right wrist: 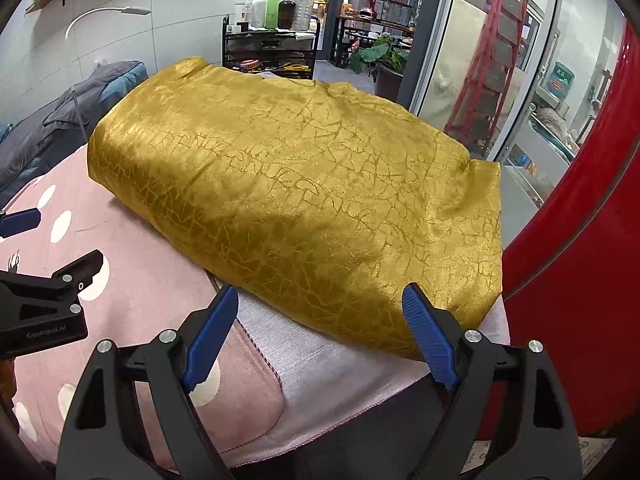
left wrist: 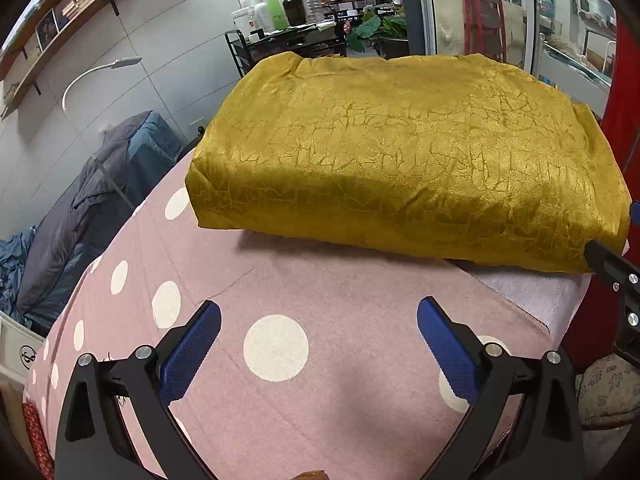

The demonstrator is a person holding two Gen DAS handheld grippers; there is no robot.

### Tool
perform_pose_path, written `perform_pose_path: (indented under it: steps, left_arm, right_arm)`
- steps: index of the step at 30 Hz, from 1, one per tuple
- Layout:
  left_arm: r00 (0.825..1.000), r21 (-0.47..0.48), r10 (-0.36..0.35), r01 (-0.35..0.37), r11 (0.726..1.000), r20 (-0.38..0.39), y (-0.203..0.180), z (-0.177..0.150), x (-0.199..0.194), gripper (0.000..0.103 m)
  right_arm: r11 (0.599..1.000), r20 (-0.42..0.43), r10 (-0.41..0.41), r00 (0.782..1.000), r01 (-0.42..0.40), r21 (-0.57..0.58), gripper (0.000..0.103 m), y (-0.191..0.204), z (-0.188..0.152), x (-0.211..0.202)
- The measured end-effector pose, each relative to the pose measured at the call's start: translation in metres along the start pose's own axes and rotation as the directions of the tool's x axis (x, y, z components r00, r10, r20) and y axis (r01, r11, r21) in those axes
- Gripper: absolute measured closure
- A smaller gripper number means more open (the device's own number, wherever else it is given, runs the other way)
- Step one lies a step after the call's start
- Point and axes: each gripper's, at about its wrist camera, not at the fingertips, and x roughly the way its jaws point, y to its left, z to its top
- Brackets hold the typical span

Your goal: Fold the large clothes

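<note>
Evidently folded already, the gold cloth lies as a thick, shiny, crackle-patterned slab on the far side of the pink dotted table, so both the left hand-held gripper and right hand-held gripper hang open and empty short of it.

Materials and surface finish
Folded gold cloth: satin sheen, crackle-textured weave. Pink dotted cover: matt, soft nap. Blue finger pads: ribbed, rubbery-looking.
</note>
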Motion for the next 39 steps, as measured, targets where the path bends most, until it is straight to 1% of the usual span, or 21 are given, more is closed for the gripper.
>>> perform_pose_path:
  steps: [11,39]
  left_arm:
    - [1.0,0.008,0.009,-0.009,1.0,-0.007,-0.0013,0.0,0.0033,0.006]
    - [1.0,0.027,0.006,-0.006,1.0,-0.02,-0.0061,-0.003,0.0046,0.006]
  right_arm:
    - [1.0,-0.009,-0.003,1.0,0.003,0.001,0.02,-0.0013,-0.0026,0.0032]
    - [1.0,-0.019,-0.005,1.0,0.005,-0.003,0.02,-0.0007,-0.0048,0.0055]
